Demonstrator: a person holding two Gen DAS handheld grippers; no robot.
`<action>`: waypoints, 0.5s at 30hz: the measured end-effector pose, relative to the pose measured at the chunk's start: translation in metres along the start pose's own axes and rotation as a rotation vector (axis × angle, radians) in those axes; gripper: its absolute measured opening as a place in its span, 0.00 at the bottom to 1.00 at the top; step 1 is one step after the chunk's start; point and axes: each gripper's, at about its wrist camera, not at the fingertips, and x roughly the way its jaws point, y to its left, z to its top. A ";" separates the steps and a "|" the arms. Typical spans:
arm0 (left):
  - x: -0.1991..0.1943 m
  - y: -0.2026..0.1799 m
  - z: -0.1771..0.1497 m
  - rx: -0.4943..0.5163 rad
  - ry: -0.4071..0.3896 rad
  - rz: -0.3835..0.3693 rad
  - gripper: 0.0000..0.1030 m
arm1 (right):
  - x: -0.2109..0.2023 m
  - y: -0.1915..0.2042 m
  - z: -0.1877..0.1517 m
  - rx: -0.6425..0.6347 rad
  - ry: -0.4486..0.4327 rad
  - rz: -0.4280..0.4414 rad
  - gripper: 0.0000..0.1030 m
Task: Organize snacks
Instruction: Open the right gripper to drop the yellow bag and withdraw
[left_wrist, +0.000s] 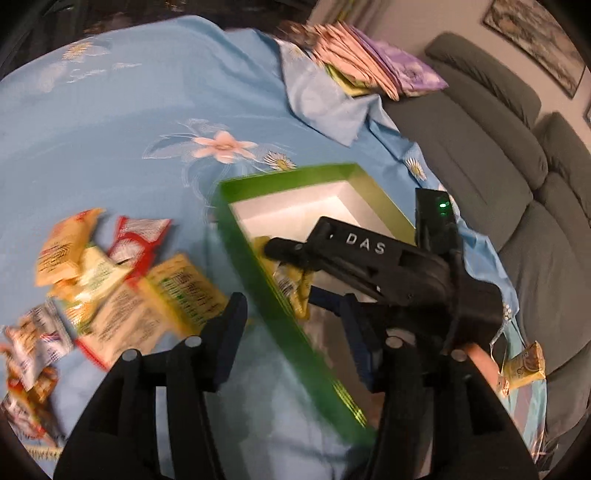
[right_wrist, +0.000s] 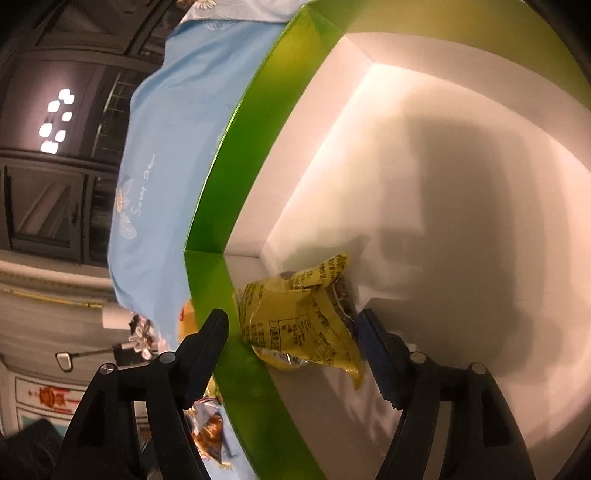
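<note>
Right wrist view: a yellow snack packet is seen lying in the green box corner, the right gripper spread wide around it, apparently released. The left gripper, jaws open and empty, straddles the box wall beside loose snacks on the bed.

This is a home living room. A grey cushioned sofa runs along the right side of the left wrist view, and a framed picture hangs on the wall above it at the far right. A light blue bedsheet printed with flowers covers the worktop, with folded patterned cloths stacked at its far edge. In the right wrist view, dark windows at the left reflect ceiling lights.
</note>
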 end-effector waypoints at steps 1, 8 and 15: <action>-0.007 0.005 -0.003 -0.012 -0.008 0.013 0.51 | 0.001 0.003 -0.001 -0.009 -0.002 -0.012 0.71; -0.080 0.074 -0.043 -0.169 -0.117 0.173 0.76 | -0.001 0.013 -0.010 -0.041 -0.020 -0.083 0.71; -0.132 0.161 -0.096 -0.446 -0.189 0.309 0.84 | -0.043 0.067 -0.031 -0.274 -0.167 -0.184 0.80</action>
